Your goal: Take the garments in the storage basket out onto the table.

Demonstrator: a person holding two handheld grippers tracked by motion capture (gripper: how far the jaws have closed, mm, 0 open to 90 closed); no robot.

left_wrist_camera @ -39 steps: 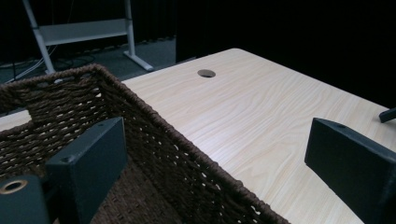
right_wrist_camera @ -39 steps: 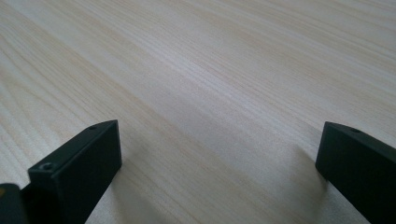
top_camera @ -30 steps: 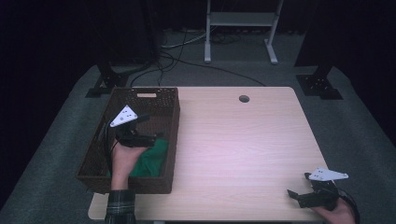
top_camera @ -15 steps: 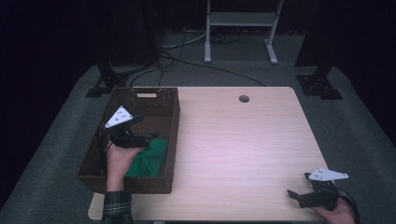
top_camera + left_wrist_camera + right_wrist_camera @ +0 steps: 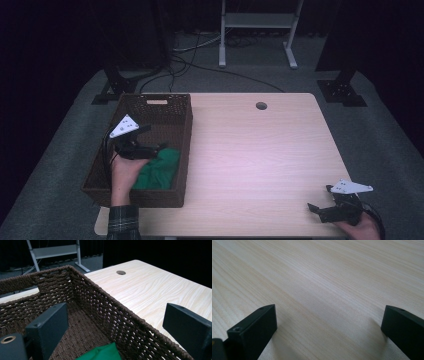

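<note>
From the high view, a brown woven basket (image 5: 182, 135) sits on the wooden table (image 5: 260, 155); a green cloth (image 5: 160, 167) lies inside the basket, in its near part, against the wall that faces the table's middle; the left gripper (image 5: 152, 148) hangs over the basket, just above the cloth, with nothing in it; the right gripper (image 5: 320, 207) rests far from the basket, at the table's near corner.

From the left gripper view, the jaws stand wide apart; the green cloth (image 5: 102, 353) peeks up low between them, on the basket (image 5: 105, 307) floor.

From the right gripper view, the jaws are spread wide too, over bare table (image 5: 324, 290).

The cloth looks soft, light and floppy; it will likely sag when lifted, so pinching a bunched fold near its top seems best.
</note>
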